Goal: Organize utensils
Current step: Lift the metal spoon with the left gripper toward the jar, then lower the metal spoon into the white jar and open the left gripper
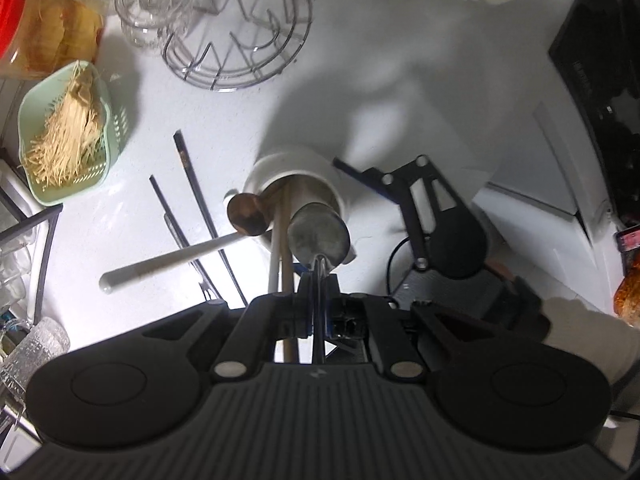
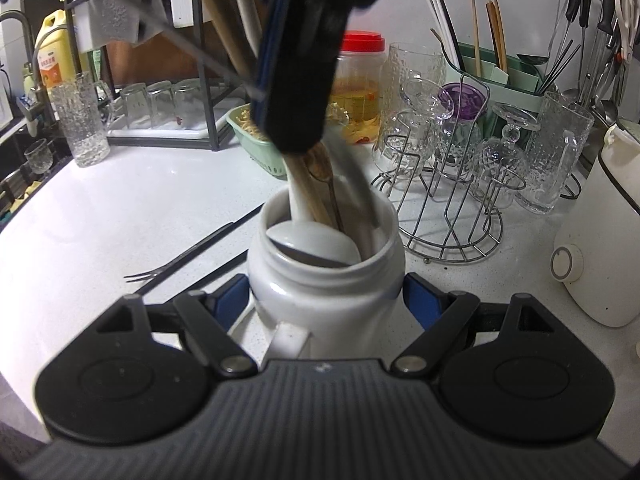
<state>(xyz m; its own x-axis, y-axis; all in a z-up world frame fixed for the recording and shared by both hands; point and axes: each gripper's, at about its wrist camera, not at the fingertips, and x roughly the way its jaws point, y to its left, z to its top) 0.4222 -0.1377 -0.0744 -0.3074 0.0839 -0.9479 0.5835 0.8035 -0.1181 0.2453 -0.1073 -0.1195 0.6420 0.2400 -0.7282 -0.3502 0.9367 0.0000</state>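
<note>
The left tongs (image 1: 318, 280) are clenched on the thin handle of a metal spoon (image 1: 319, 234), whose bowl hangs over the mouth of the white jar (image 1: 298, 172). In the right wrist view they come down from above as a dark, blurred shape (image 2: 298, 80) over the jar's opening.

The right tongs (image 2: 326, 300) grasp the white jar (image 2: 324, 300) low on its body, one blue pad (image 2: 230, 300) pressed against each side; the jar stands upright on the white table (image 2: 120, 216).

Inside the jar lean a white ceramic spoon (image 2: 316, 242), wooden handles (image 2: 310, 192) and a small brown spoon (image 1: 246, 216) (its bowl sticks out past the rim in the left wrist view). A long white handle (image 1: 172, 260) slants out over the table towards the left of that view.

On the table left of the jar lie dark chopsticks (image 1: 200, 208) and a thin metal fork (image 2: 180, 260), apart from the jar.

Further off stand a green basket (image 1: 66, 136) filled with pale thin sticks, a red-lidded plastic jar (image 2: 360, 88) with yellowish contents, and a wire rack (image 2: 452, 200) carrying upturned glasses. A tall textured glass (image 2: 82, 120) stands by a dark shelf frame, and a white appliance (image 2: 600, 232) with a dial sits at the right. A green caddy (image 2: 500, 72) behind the rack holds more chopsticks.
</note>
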